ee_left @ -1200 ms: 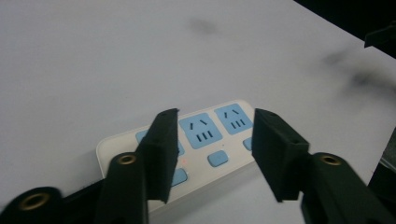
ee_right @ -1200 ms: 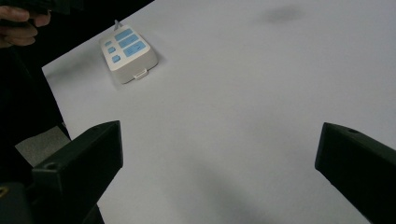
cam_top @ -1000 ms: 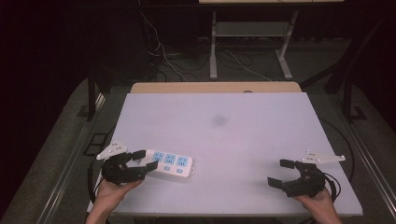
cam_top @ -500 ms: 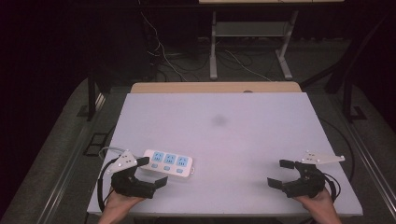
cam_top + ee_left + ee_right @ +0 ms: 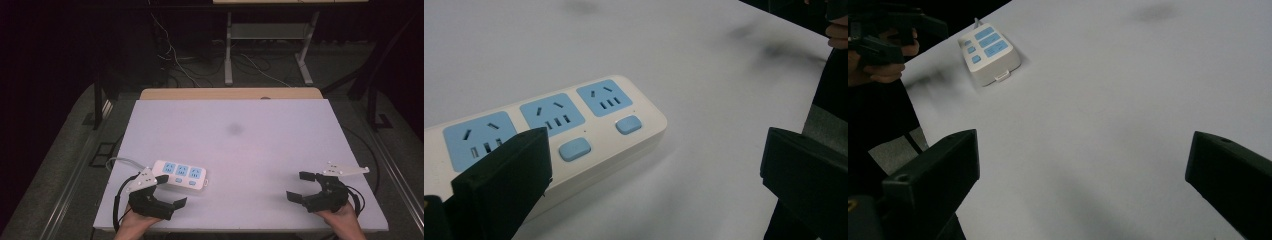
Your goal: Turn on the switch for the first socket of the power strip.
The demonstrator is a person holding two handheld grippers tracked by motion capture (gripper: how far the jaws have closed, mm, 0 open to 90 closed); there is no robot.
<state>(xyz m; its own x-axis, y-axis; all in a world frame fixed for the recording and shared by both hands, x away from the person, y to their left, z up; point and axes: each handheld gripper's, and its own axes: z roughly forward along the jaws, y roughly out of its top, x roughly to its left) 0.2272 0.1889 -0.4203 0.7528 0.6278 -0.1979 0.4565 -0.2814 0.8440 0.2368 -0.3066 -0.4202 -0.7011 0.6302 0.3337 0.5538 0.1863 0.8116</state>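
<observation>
Power strip [image 5: 180, 176] lies flat near the table's [image 5: 260, 150] front-left corner. Left gripper [image 5: 167, 190] jaws have just been opening, now wide apart beside it, nothing between them. Right gripper [image 5: 300, 186] gapes empty, front-right.

Power strip [image 5: 180, 175] flat on the table [image 5: 250, 150], sockets up.

A white strip with rounded corners, it carries three light-blue socket faces in a row and a small light-blue button beside each. It lies near the table's front left corner, its long axis running roughly left to right and slightly angled in the high view. A pale cord [image 5: 122, 161] leaves its left end and curves off toward the table's left edge. In the left gripper view the strip [image 5: 554, 135] lies close, its right end unobstructed, its left end partly covered.
</observation>
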